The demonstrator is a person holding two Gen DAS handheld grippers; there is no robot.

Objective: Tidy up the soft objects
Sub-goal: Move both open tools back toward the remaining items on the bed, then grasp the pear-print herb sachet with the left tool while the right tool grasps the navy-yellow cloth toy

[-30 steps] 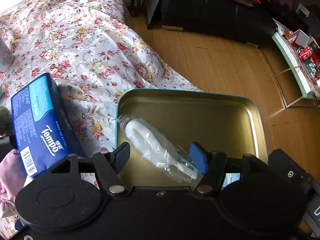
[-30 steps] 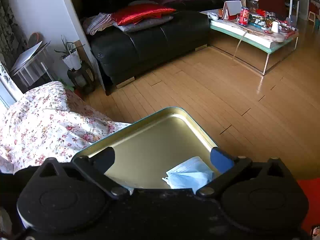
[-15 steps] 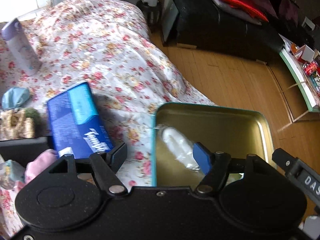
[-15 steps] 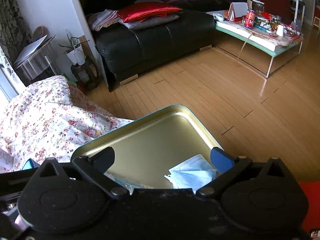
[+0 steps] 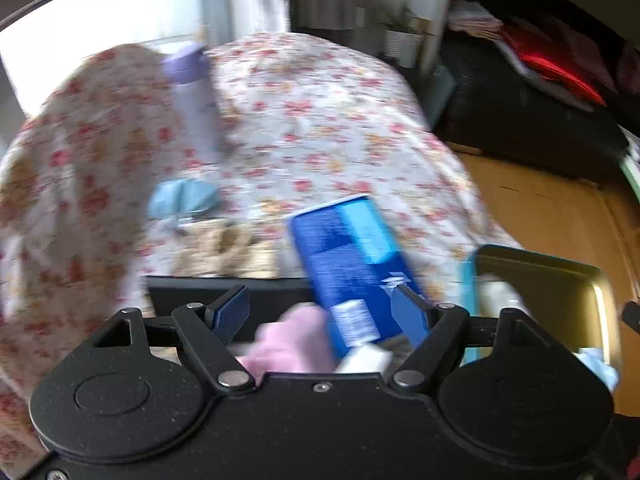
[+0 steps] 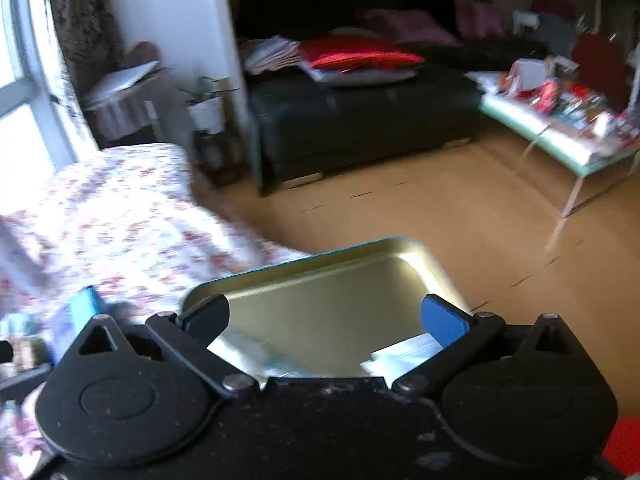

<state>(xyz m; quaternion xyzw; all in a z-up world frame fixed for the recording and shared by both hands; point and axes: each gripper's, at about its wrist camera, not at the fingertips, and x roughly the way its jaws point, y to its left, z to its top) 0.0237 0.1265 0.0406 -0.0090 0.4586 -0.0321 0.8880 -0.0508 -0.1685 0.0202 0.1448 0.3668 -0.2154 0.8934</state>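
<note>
My left gripper (image 5: 320, 312) is open and empty above the floral tablecloth (image 5: 320, 132). Between its fingers lie a blue Tempo tissue pack (image 5: 352, 264) and a pink soft thing (image 5: 292, 344). A crumpled blue mask (image 5: 182, 200) lies farther left. The gold tin tray (image 5: 560, 280) is at the right edge. My right gripper (image 6: 326, 316) is open and empty over the tray (image 6: 320, 280), where a blue face mask (image 6: 404, 354) and a clear wrapped item (image 6: 256, 354) lie. Both views are blurred.
A purple bottle (image 5: 192, 100) stands at the back of the table. A woven tan item (image 5: 228, 252) and a black box edge (image 5: 224, 288) sit near the left gripper. A black sofa (image 6: 360, 120) and cluttered glass coffee table (image 6: 560, 132) stand on the wood floor.
My left gripper has swung left, off the tray and over the tissue pack and pink thing. My right gripper has pulled back slightly and turned left; the tray contents stay put.
</note>
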